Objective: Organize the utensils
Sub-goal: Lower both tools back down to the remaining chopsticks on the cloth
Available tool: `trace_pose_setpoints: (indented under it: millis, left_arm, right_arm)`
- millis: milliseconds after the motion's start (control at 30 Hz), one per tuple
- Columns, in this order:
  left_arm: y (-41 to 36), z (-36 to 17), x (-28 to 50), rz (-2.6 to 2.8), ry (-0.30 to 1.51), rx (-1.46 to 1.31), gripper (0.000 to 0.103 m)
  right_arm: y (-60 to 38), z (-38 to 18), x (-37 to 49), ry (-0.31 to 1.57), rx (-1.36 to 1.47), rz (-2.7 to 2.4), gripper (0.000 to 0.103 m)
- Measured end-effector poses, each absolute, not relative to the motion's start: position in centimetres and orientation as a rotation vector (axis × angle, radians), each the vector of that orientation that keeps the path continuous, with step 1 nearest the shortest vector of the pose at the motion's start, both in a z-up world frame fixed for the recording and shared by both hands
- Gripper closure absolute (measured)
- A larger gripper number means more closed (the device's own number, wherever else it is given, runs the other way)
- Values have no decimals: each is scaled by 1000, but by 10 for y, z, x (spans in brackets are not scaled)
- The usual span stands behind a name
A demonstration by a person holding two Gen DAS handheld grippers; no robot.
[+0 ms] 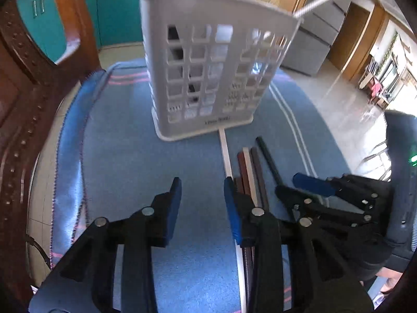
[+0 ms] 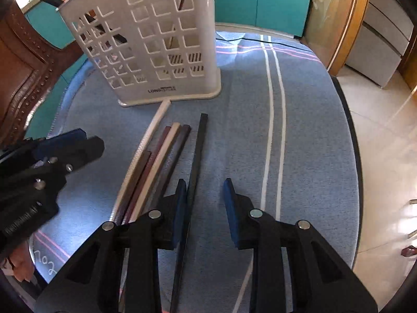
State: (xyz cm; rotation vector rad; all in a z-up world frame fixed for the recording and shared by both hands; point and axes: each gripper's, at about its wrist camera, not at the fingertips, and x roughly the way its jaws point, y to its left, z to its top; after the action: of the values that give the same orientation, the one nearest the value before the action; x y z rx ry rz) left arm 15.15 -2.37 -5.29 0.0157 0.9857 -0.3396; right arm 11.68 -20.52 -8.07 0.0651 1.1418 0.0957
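Note:
A white perforated utensil basket [image 1: 208, 65] stands upright on the blue cloth, also in the right wrist view [image 2: 151, 44], with a few sticks inside. Several chopsticks lie on the cloth in front of it: white [image 2: 156, 122], brown and cream ones [image 2: 166, 154] and a black one [image 2: 199, 140]; they show in the left wrist view too [image 1: 251, 172]. My left gripper [image 1: 202, 206] is open and empty, left of the chopsticks. My right gripper [image 2: 206, 208] is open, low over the cloth; the black chopstick runs just inside its left finger. It also shows in the left wrist view [image 1: 299, 182].
A blue cloth [image 2: 312, 143] with white stripes covers the round table. A carved wooden chair [image 1: 23, 91] stands at the left edge. Teal cabinets and a tiled floor [image 2: 385, 130] lie beyond the table's edge.

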Motion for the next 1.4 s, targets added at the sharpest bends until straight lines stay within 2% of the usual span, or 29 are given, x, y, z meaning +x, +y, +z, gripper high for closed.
trace_pose_setpoints:
  millis: [267, 567, 633, 767, 833, 1200, 1400]
  left_arm:
    - [-42, -73, 160, -337, 1017, 36, 58]
    - [-64, -84, 179, -327, 1037, 42, 55]
    - [-63, -85, 180, -306, 1043, 33, 59]
    - [-58, -88, 184, -253, 1052, 28, 88]
    - [-56, -90, 183, -244, 1056, 32, 92]
    - [-58, -93, 156, -222, 1042, 119, 92]
    - [-65, -93, 158, -215, 1045, 120, 88]
  right_arm:
    - [-227, -78, 122, 1141, 81, -11, 73]
    - [-231, -82, 125, 1141, 89, -30, 73]
    - [-227, -84, 123, 1138, 73, -37, 73]
    - [-225, -85, 119, 1137, 69, -35, 71]
    - [-223, -84, 117, 1137, 64, -35, 70]
    - [-217, -85, 116, 1133, 45, -37, 63]
    - [-215, -85, 114, 1129, 36, -38, 62]
